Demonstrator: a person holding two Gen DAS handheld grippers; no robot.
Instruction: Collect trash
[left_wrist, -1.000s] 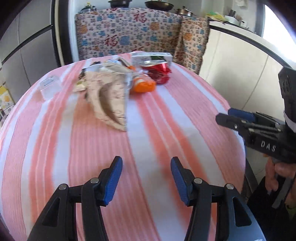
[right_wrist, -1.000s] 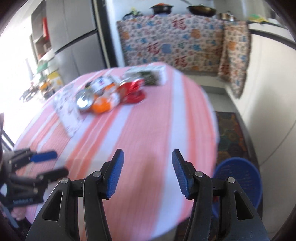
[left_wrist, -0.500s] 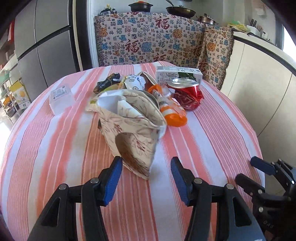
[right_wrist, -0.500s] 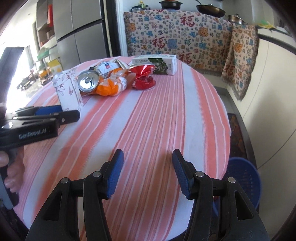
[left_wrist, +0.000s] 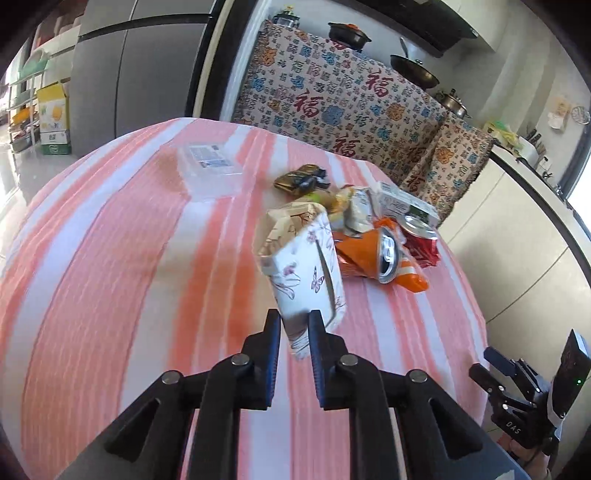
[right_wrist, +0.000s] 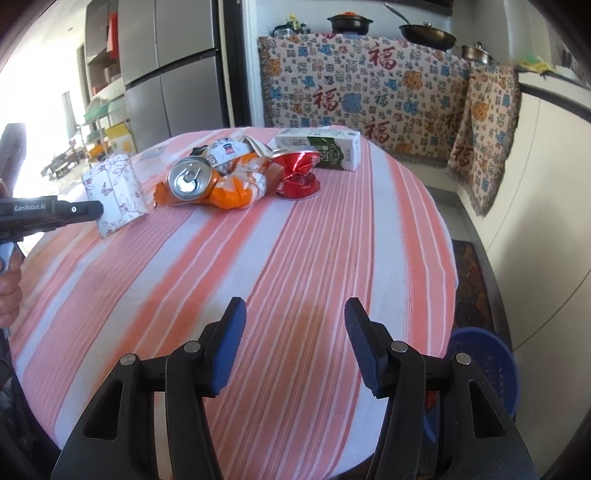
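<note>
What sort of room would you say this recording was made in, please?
Most likely a home kitchen with a dining table: a tall grey refrigerator, dark pans on a cloth-draped counter, and a round table under a pink-striped cloth.

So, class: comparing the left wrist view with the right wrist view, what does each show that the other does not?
Only the left wrist view shows the clear plastic box and dark crumpled wrapper. Only the right wrist view shows the blue round basket on the floor. Both show the floral paper carton that the left gripper has just closed on, and the crushed red can.
</note>
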